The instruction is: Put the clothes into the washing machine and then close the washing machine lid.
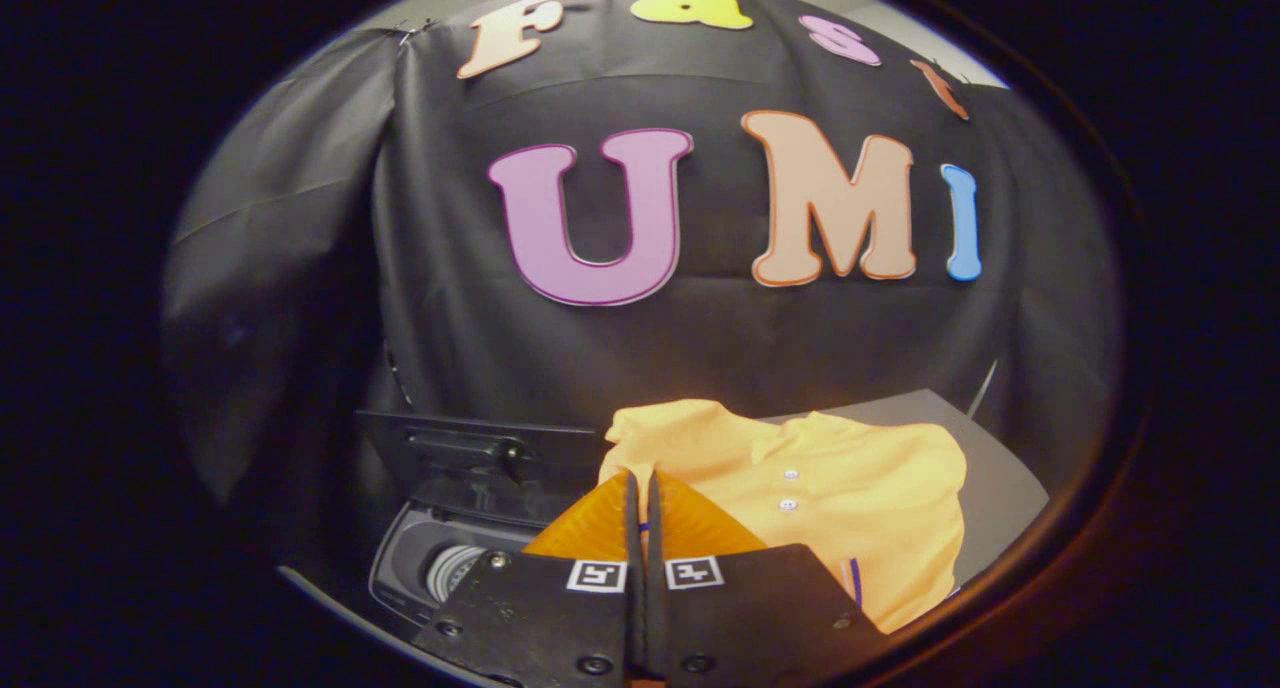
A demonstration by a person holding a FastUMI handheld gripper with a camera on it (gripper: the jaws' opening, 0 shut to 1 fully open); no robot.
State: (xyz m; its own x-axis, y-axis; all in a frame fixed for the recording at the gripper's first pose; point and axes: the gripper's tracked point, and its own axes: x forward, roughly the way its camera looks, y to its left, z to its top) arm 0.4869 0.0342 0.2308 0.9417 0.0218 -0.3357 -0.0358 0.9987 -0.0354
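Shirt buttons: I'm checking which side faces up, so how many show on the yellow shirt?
2. Both sit on the yellow shirt just beyond the shut gripper: one directly above the other. Folds may hide more.

Staged recording booth, not real home. Black cloth wall [450, 318] draped behind everything, creased, hung from top edge, pale room wall visible above it. Household props set up in front: small top-load washing machine [440, 558] with lid [470, 463] standing open and drum visible, yellow button-up shirt [830, 498] lying on grey tabletop [990, 488] beside it. Gripper [641, 488] fingers pressed together, square fiducial markers on body: data-collection rig.
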